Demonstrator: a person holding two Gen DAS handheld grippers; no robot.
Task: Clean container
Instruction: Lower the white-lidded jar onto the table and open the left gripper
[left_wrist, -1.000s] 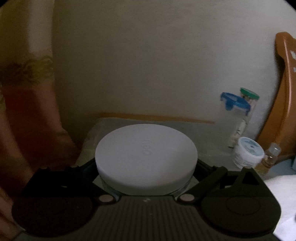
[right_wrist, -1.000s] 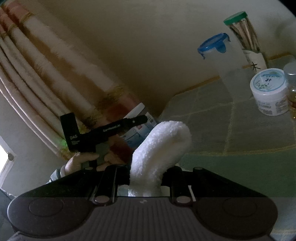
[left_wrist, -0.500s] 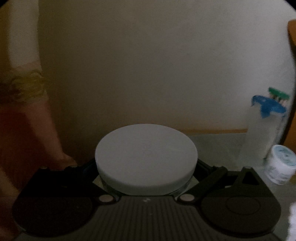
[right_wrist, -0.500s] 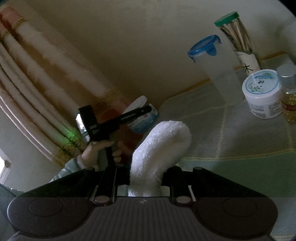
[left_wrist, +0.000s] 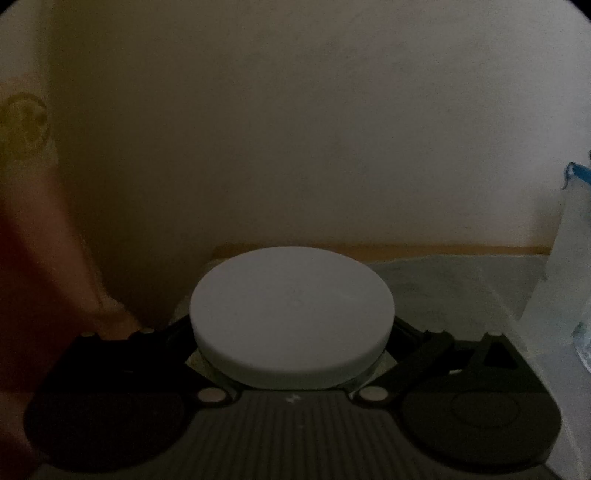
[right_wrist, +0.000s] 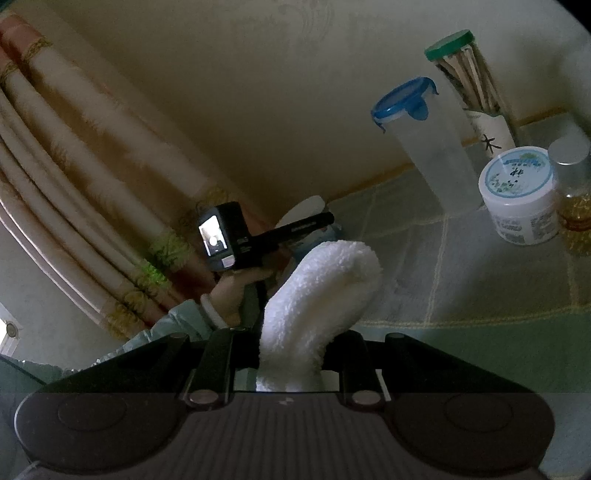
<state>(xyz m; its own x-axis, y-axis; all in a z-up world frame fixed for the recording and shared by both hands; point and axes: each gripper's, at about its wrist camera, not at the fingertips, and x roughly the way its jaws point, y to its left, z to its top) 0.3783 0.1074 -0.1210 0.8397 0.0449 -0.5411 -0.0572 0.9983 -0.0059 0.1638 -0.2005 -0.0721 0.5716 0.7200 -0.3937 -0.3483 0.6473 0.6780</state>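
left gripper (left_wrist: 291, 354) clamping a round white-lidded container (left_wrist: 291, 317) by its sides, holding it at the table's (right_wrist: 480, 288) far left corner by the curtain (right_wrist: 92, 155), right gripper (right_wrist: 291, 373) pinching a fluffy white cloth (right_wrist: 317, 295) sticking up, blue-lidded jar (right_wrist: 424, 147) and white tub (right_wrist: 521, 195) sitting far right

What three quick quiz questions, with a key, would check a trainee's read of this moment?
1. True or false: the right gripper is empty.
2. What does the left gripper hold? A) a glass bottle B) a container with a white lid C) a spoon
3. What colour is the lid of the tall clear tub on the table?

Key: 1 false, it is shut on a white cloth; 2 B; 3 blue.
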